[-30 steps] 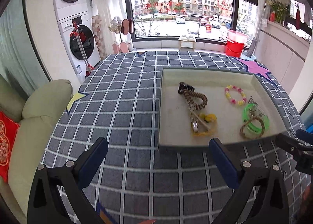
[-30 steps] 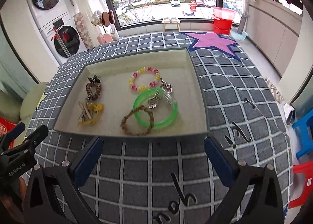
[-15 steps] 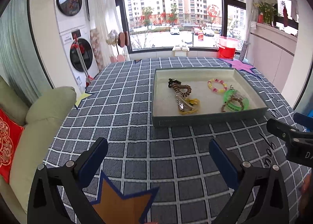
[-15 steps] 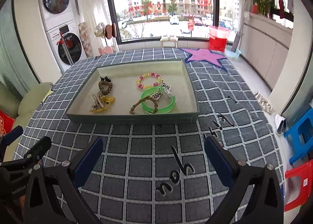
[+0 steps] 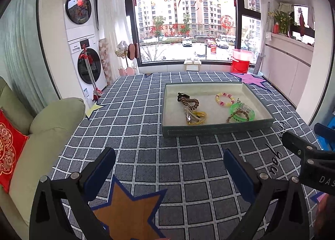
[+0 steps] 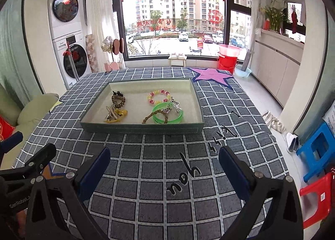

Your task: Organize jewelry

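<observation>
A grey-green tray [image 5: 217,130] [image 6: 142,129] sits on the checked tablecloth and holds the jewelry. Inside lie a brown spiral hair tie [image 5: 189,101] [image 6: 118,100], a yellow piece with metal clips [image 5: 195,117] [image 6: 115,115], a pink-and-yellow bead bracelet [image 5: 225,98] [image 6: 158,96], a green bangle [image 5: 242,113] [image 6: 168,114] and a brown braided cord [image 5: 236,114] [image 6: 156,115]. My left gripper [image 5: 168,163] hangs open in front of the tray, nothing between its fingers. My right gripper [image 6: 164,163] is open too, well back from the tray's front wall.
The checked cloth [image 6: 146,168] carries an orange star [image 5: 127,212], a purple star [image 6: 211,75] and black lettering [image 6: 184,179]. A green sofa [image 5: 46,133] with a red cushion [image 5: 8,150] stands left. Blue [image 6: 316,152] and red [image 6: 316,196] stools stand right.
Both grippers have pulled back and risen away from the tray, which now looks smaller and farther off. Both stay open. The jewelry has not moved.
</observation>
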`<state>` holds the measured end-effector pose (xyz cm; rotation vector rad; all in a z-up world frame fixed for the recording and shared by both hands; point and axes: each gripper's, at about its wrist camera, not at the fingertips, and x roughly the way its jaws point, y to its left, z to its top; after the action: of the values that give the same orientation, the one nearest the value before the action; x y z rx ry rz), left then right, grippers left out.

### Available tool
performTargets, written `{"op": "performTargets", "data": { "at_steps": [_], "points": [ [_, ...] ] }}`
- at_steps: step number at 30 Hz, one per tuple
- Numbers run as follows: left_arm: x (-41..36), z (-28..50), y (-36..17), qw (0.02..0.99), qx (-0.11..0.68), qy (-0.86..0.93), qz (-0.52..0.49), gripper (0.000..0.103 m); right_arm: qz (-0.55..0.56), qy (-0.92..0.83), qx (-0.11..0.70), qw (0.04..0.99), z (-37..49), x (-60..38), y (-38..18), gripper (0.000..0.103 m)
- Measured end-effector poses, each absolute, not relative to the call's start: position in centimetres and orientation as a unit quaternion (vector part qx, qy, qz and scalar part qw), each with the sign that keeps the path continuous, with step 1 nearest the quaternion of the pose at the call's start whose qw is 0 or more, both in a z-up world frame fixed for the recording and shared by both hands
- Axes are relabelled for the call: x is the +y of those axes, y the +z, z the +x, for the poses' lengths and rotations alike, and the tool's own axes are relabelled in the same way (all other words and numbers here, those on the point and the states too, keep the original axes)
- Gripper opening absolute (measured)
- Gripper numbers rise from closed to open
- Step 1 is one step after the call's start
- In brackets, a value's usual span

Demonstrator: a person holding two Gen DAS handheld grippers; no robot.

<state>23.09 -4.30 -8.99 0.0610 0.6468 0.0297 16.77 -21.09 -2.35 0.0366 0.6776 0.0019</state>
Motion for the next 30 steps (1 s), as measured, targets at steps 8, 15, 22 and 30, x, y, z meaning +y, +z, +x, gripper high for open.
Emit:
{"op": "performTargets", "data": {
  "at_steps": [8, 15, 22, 30],
  "points": [
    [-4.1, 22.9, -9.5, 0.944, 0.329, 0.019, 0.024, 0.103, 0.002, -0.003, 0.337, 0.942, 15.8, -20.7, -2.9, 0.103],
    [-3.8, 22.3, -9.0, 0.945, 0.324, 0.024, 0.022, 0.103, 0.004, -0.012, 0.326, 0.945, 15.3, -20.9, -2.5, 0.103],
    [-3.9, 22.2, -9.0, 0.943, 0.331, 0.022, 0.025, 0.103, 0.013, -0.013, 0.325, 0.946, 15.2, -21.2, -2.4, 0.103],
    [-4.0, 22.1, -8.9, 0.942, 0.334, 0.019, 0.023, 0.103, 0.015, -0.012, 0.325, 0.945, 15.4, -21.4, -2.4, 0.103]
  ]
}}
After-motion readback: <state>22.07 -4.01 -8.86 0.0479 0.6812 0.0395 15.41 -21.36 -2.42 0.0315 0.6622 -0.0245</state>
